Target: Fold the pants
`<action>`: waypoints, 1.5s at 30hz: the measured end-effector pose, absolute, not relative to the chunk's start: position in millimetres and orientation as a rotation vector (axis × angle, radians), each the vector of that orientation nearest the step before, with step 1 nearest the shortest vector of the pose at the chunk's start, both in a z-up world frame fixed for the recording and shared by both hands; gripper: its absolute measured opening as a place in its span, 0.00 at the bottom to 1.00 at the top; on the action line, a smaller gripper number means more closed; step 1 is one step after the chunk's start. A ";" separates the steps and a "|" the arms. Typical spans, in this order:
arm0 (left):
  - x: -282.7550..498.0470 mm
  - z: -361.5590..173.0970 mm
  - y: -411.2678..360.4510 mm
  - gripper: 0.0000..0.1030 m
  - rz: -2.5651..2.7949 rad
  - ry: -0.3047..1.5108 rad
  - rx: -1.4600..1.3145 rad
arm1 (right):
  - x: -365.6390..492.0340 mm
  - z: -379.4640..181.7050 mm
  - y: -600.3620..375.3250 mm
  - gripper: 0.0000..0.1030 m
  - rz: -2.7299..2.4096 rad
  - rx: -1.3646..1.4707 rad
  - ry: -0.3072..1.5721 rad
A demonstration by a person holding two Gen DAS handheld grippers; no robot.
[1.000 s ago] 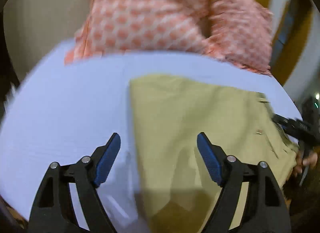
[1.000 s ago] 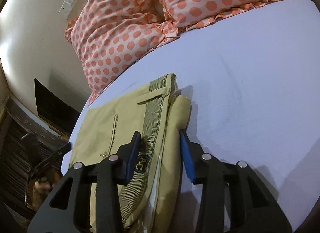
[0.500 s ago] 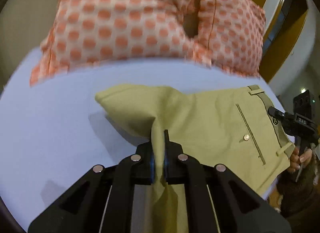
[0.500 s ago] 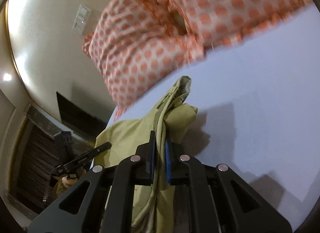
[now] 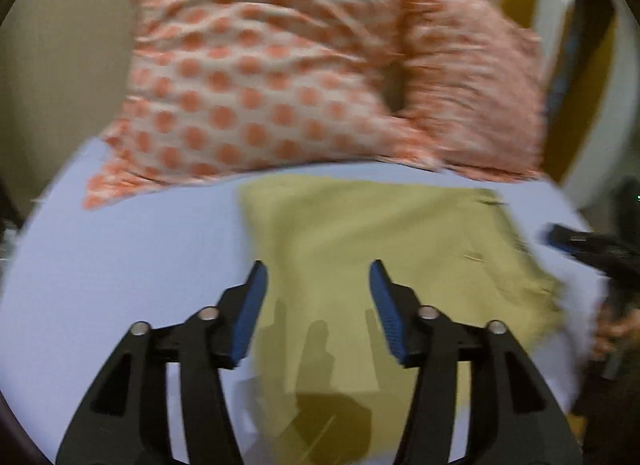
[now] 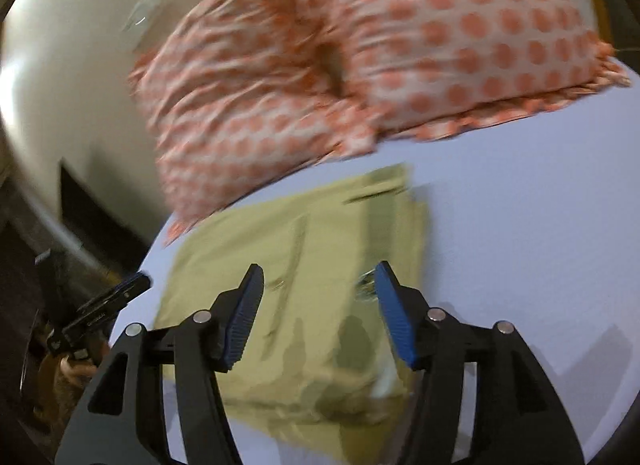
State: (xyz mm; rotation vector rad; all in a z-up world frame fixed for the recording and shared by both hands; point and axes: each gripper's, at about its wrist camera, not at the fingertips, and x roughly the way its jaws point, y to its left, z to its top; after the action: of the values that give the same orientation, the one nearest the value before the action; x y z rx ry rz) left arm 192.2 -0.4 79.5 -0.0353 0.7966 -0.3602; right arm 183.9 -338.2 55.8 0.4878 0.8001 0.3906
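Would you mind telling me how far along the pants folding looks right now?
Mostly done: the pants lie in a compact folded rectangle on the bed sheet near the pillows. Nothing is in hand; the left tool and right tool are open above them. Perhaps only smoothing remains.

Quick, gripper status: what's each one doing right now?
Left gripper: open, holding nothing, above the pants.
Right gripper: open, holding nothing, above the pants.
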 end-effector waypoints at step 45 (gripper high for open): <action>65.0 13.3 -24.8 0.98 -0.110 0.915 0.075 | 66.3 14.7 -228.3 0.99 0.045 0.022 0.953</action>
State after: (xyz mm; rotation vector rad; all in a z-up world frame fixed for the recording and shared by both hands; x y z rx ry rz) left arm 65.0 -24.8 13.3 0.0752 0.9153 -0.1099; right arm 66.3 -228.3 14.7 0.0224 0.9534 0.0451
